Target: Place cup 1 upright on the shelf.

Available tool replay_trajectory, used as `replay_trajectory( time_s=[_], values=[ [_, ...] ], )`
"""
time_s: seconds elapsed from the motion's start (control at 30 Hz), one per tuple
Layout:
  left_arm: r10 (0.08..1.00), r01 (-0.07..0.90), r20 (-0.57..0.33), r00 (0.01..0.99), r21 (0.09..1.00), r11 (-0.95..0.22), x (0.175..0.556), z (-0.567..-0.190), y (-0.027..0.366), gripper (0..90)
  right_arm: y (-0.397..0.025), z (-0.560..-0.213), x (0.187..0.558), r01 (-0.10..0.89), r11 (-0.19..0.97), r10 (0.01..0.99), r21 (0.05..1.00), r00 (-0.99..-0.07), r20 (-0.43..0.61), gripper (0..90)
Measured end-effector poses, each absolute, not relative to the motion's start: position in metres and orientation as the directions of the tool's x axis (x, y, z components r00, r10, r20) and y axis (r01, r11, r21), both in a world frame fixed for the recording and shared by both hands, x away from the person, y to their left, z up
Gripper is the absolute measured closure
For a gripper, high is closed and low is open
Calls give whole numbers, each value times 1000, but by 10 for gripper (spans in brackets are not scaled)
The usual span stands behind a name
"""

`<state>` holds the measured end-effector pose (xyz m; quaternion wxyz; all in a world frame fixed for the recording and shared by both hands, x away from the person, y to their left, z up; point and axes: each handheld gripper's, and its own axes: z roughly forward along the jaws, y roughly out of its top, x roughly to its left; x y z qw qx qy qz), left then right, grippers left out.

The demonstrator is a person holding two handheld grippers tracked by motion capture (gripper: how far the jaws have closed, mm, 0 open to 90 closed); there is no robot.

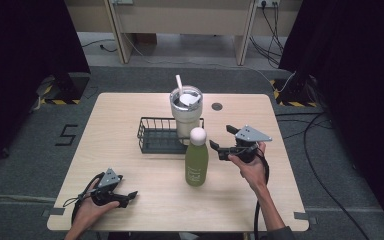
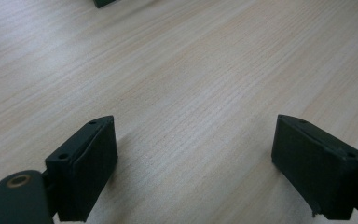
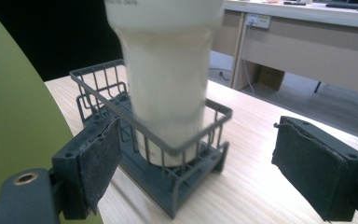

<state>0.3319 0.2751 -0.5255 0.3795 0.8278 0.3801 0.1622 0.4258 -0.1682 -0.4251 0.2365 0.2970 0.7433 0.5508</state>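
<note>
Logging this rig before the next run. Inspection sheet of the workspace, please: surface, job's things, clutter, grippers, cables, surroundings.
Surface: light wood table, bare grain.
Job's things: green bottle with white cap, upright at centre; cream tumbler with straw standing in the dark wire basket.
Clutter: nothing seen.
Grippers: left gripper open, low over the near-left table; right gripper open, beside the bottle, empty.
Cables: a cable trails along the right forearm.
Surroundings: black curtains, grey floor, wooden desk legs behind.

Lab or recording studio setup. Light wooden table point(image 1: 130, 110) on grey carpet point(image 1: 30, 165), black curtains point(image 1: 25, 35) on both sides. Loose black cables point(image 1: 325, 150), yellow-black hazard tape point(image 1: 60, 101), wall sockets point(image 1: 267, 3).
</note>
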Motion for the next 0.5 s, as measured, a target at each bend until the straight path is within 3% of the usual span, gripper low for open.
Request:
replay_trajectory(
  time_s=[0.5],
  values=[
    [754, 507, -20, 656, 752, -422, 332, -525, 275, 134, -192, -429, 406, 195, 188, 759, 963, -651, -16, 152]
  ],
)
